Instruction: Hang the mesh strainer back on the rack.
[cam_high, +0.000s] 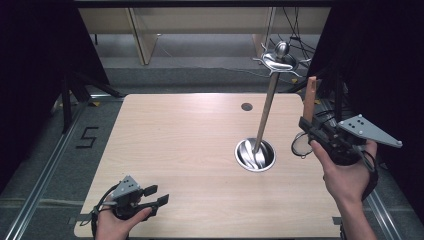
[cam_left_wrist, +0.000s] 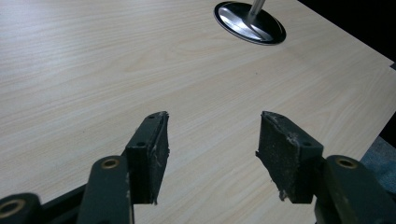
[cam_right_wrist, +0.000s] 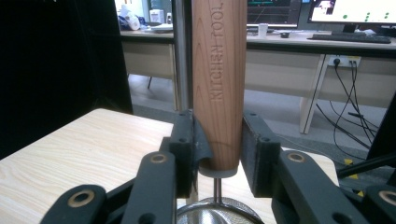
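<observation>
fingers of the right gripper (cam_right_wrist: 219, 154) clamp one wooden-handled strainer (cam_right_wrist: 219, 84); left gripper (cam_left_wrist: 212, 154) gapes near one stand (cam_high: 256, 154).

The high view looks forward and down over the whole table (cam_high: 200, 150). The left gripper view skims low across it toward the stand (cam_left_wrist: 250, 29), also seen from above. The right gripper view faces level, close on a wooden handle (cam_right_wrist: 219, 84).
</observation>
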